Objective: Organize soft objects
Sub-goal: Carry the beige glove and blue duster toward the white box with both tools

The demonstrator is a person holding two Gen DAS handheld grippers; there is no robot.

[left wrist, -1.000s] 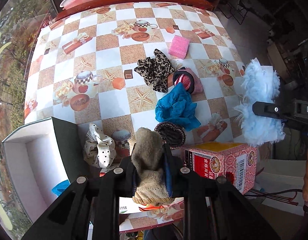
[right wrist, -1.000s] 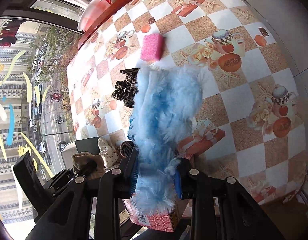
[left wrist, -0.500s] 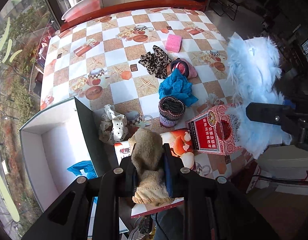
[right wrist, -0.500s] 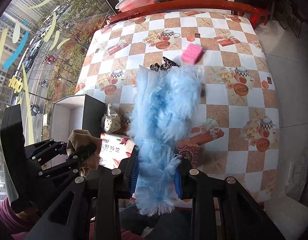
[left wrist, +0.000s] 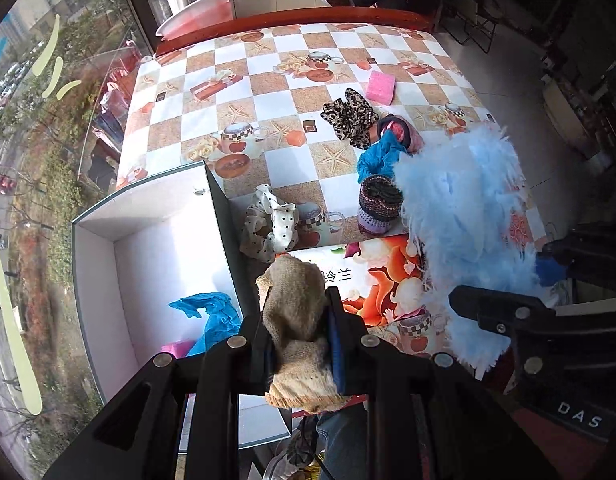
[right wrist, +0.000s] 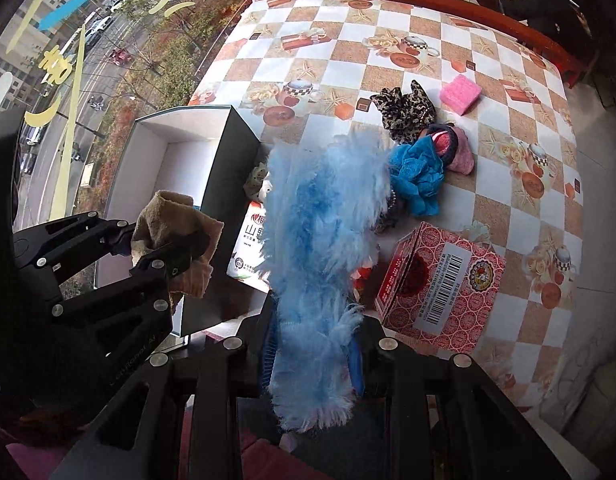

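Now both hands have moved back from the middle of the table (left wrist: 243, 128) toward the big open box (left wrist: 147, 248) at its near edge, so the two soft things look close to being dropped in. The box is white inside, with stiff flat walls, and a crinkly blue piece (left wrist: 211, 312) already lies in it. The right gripper (right wrist: 312, 344) has its fingers squeezed on a long fluffy blue feather thing (right wrist: 324, 216), light and wispy. The left gripper (left wrist: 301, 340) has its fingers pressed nearly shut on a knitted tan sock (left wrist: 295, 300), thick and floppy. It hangs by the box wall, maybe just outside. More soft things wait on the table: a dotted scrunchie (left wrist: 271, 228) and a pink sponge (left wrist: 380, 88).
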